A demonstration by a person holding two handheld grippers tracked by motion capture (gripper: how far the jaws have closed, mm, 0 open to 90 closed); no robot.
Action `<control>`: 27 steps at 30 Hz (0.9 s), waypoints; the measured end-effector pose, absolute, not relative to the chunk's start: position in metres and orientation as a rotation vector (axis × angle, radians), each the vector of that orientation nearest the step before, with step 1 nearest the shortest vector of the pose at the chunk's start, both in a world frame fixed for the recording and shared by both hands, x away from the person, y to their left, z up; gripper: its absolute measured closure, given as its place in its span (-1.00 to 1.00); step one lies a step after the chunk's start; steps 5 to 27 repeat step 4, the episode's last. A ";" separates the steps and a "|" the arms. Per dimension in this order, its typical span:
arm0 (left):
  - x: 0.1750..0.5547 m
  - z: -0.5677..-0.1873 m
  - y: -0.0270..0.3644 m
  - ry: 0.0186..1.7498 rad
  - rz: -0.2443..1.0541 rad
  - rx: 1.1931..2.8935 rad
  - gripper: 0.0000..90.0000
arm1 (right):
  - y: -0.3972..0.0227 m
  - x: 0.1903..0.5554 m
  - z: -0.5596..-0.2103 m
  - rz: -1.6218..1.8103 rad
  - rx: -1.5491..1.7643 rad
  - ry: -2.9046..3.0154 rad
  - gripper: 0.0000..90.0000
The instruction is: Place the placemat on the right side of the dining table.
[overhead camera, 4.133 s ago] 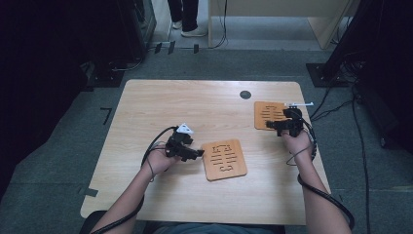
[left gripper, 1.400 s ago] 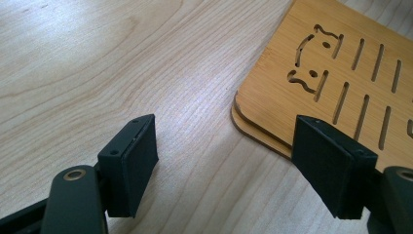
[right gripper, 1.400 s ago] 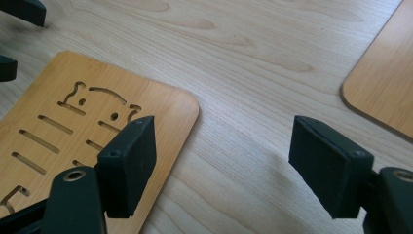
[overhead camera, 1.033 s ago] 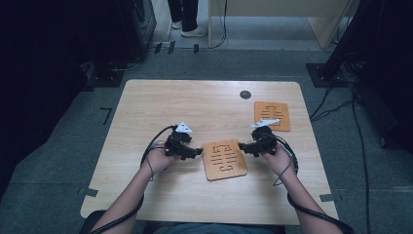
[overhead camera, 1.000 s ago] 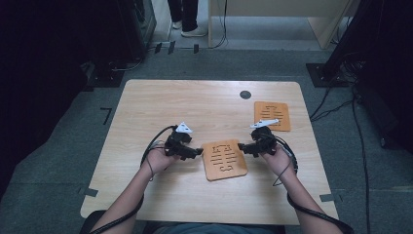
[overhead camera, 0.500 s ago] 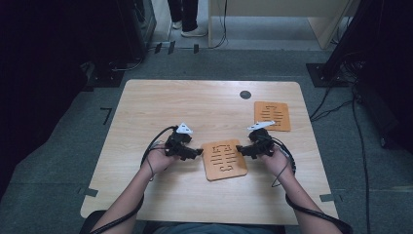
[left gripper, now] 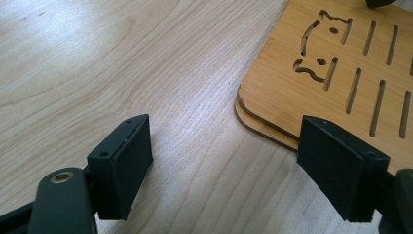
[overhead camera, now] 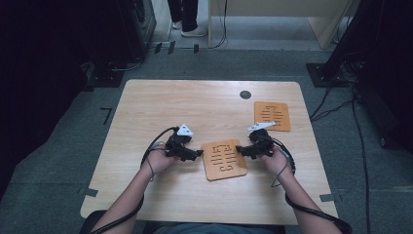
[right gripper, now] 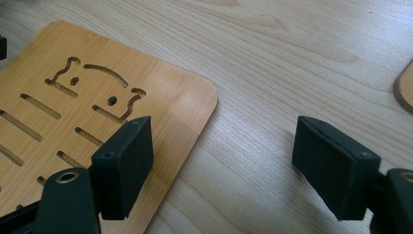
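Note:
A slotted wooden mat [overhead camera: 224,159] with cut-out shapes lies flat at the table's middle front. My left gripper [overhead camera: 198,155] rests at its left edge. In the left gripper view that gripper [left gripper: 226,126] is open, its jaws have just been opening, and its pads press on nothing. The mat [left gripper: 341,63] has its corner by the right jaw, with a second edge showing under it. My right gripper [overhead camera: 239,149] sits at the mat's right edge. In the right gripper view this gripper [right gripper: 224,124] is open, the left jaw over the mat [right gripper: 73,112] and bare table between the jaws.
A second slotted wooden mat [overhead camera: 272,115] lies at the table's back right, its edge [right gripper: 405,87] showing in the right gripper view. A dark round hole [overhead camera: 245,94] sits near the table's far edge. The light wood table [overhead camera: 160,107] is bordered by grey floor with cables.
The right gripper has come from the back-right mat to the middle mat's right edge. In the last second it shifted only slightly. The left hand has stayed put.

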State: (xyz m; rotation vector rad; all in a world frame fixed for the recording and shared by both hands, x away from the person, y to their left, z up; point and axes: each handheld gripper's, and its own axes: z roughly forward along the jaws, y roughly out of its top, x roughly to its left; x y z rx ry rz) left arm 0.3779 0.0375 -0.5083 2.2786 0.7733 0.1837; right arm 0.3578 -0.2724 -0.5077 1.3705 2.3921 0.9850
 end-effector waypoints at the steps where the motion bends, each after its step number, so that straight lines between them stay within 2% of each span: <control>1: 0.378 -0.508 0.037 0.773 0.184 2.279 -0.56 | -0.272 0.358 -0.508 0.985 1.370 2.392 -0.48; 27: 0.378 -0.508 0.037 0.773 0.185 2.278 -0.56 | -0.272 0.358 -0.507 0.979 1.365 2.394 -0.47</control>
